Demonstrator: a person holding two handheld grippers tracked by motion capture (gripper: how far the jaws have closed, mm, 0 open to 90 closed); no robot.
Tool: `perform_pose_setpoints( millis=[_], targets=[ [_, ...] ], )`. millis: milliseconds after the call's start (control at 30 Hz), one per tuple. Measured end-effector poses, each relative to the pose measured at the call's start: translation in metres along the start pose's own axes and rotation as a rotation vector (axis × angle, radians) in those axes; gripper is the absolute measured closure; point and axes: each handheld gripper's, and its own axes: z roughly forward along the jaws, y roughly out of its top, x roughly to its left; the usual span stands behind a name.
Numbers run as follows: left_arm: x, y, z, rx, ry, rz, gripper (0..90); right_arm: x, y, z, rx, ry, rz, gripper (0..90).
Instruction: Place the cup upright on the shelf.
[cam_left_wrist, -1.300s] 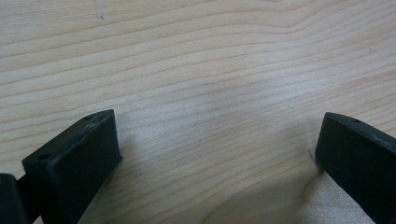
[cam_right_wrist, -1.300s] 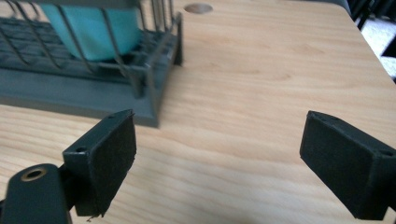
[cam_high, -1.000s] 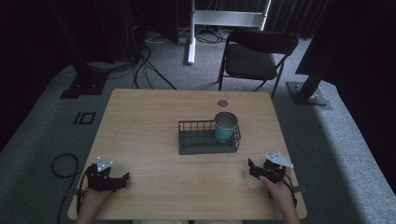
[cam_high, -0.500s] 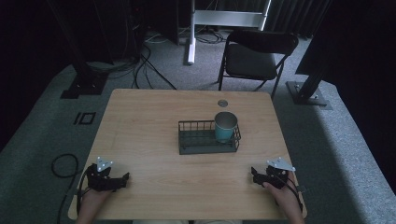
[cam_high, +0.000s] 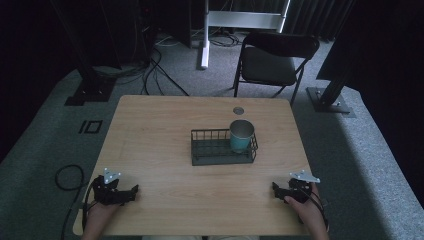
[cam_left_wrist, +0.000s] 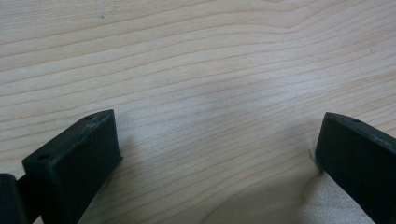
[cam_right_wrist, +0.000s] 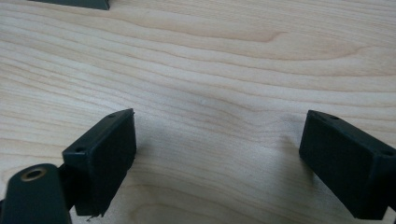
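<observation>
A dark wire basket stands at the middle of the wooden table. A teal cup with a metal rim stands upright in the basket's right end. My left gripper rests on the table near the front left corner, jaws wide apart over bare wood. My right gripper rests near the front right corner, also open, with nothing between its jaws. A corner of the basket shows at the top left of the right gripper view.
A small round grommet sits in the table's far edge. A black folding chair stands beyond the table. Stand bases and cables lie on the grey carpet around it. A cable loop lies left of the table.
My right gripper has slid back towards the table's front edge and a little to the right. The left gripper, basket and cup have stayed put.
</observation>
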Motion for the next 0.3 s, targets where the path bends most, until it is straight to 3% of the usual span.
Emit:
perform_pose_setpoints(
  millis=[167, 300],
  targets=[
    [0.0003, -0.0001, -0.0001, -0.002, 0.001, -0.005, 0.6, 0.0, 0.0, 0.0, 0.0, 0.0, 0.0, 10.4],
    [-0.0013, 0.0003, 0.0003, 0.0, 0.034, -0.039, 0.6, 0.0002, 0.0, 0.0, 0.0, -0.001, 0.0, 10.4]
  ],
)
